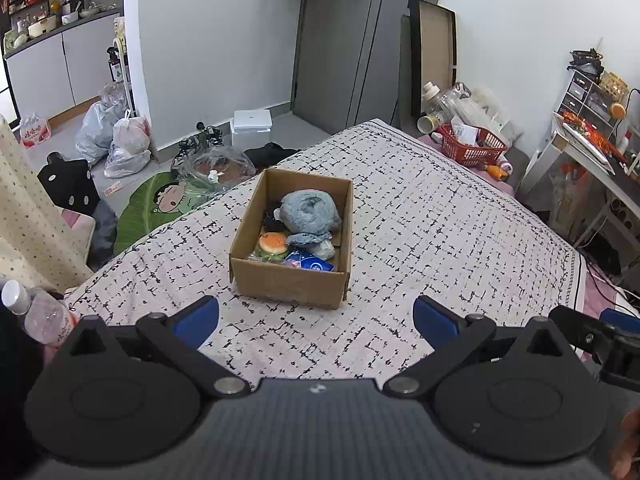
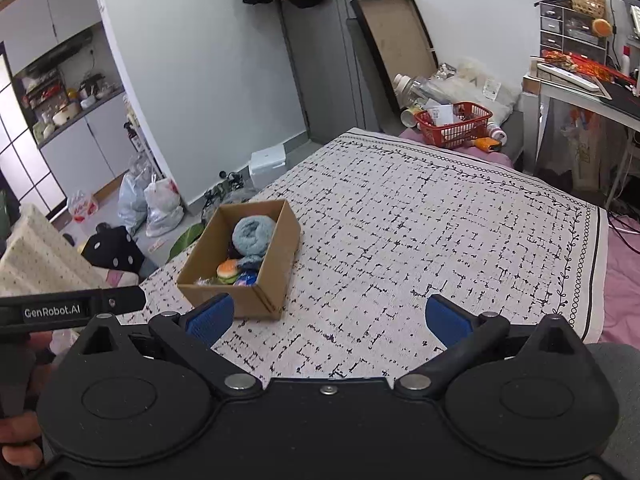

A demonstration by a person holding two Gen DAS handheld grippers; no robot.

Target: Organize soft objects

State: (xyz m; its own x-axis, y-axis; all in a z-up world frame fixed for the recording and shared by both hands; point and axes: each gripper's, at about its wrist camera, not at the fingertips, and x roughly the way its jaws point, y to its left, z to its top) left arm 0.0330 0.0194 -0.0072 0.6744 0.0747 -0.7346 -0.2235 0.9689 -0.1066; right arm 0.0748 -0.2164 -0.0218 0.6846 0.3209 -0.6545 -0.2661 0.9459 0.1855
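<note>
Two grippers, both empty, held low over the near end of a bed. Left gripper (image 1: 316, 316): blue pads spread wide, nothing between them. Right gripper (image 2: 326, 316): same, jaws well apart over bare cover. The bedspread (image 1: 440, 240) is white with a broken black grid print.

One cardboard box (image 1: 280, 280) sits open-topped on the bedspread, ahead of the left gripper and off to the left in the right wrist view (its near corner shows just behind that gripper's left pad (image 2: 210, 318)). Soft things are inside it: a rolled grey-blue towel (image 1: 310, 210) at the far end, a smaller grey-blue bundle (image 1: 314, 242) below it, a burger toy (image 1: 273, 244) near the front left, a blue packet (image 1: 310, 262) at the front. Something dark lies by the left wall, possibly cloth; too shadowed to tell.

A red basket (image 1: 474, 146) stands at the bed's far corner, well apart from the box. A clear bottle (image 1: 40, 316) shows at the left wrist view's left edge.
</note>
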